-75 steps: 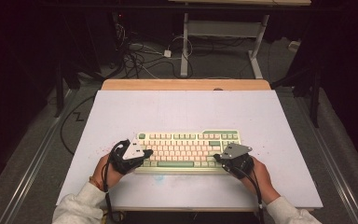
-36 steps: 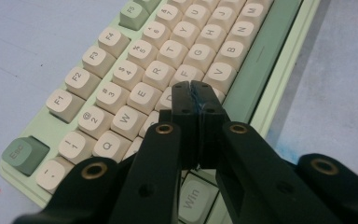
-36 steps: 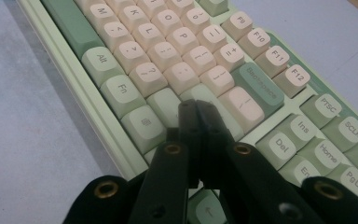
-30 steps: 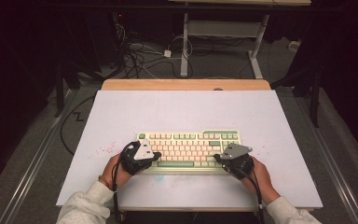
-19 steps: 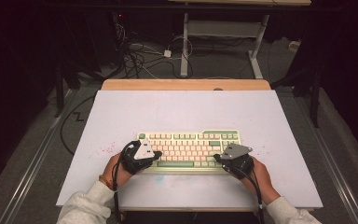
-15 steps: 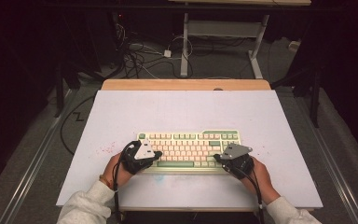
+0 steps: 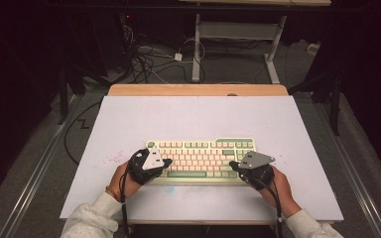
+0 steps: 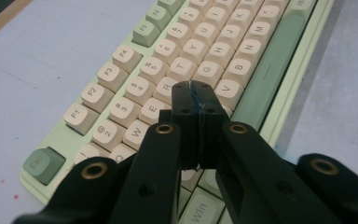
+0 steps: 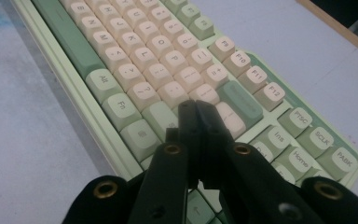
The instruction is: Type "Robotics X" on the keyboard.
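A pale green keyboard [image 7: 201,153] with cream keys lies near the front of the white table. My left gripper [image 7: 167,162] hovers over its left end, jaws shut with nothing between them. In the left gripper view the closed tips [image 8: 193,89] sit just above the letter keys of the keyboard [image 8: 135,88], near the green space bar [image 8: 270,65]. My right gripper [image 7: 232,164] is over the right end, also shut and holding nothing. In the right gripper view its tips [image 9: 193,106] hang above keys by a dark green key [image 9: 240,103] of the keyboard [image 9: 144,56].
The white table top [image 7: 193,116] stretches beyond the keyboard to a wooden far edge [image 7: 198,90]. Faint red specks [image 7: 111,159] mark the surface left of the keyboard. Cables [image 7: 149,59] and a desk frame [image 7: 238,34] are on the floor behind.
The left gripper has moved right, from beside the keyboard's left end to over its keys, then held still. The right gripper has not moved.
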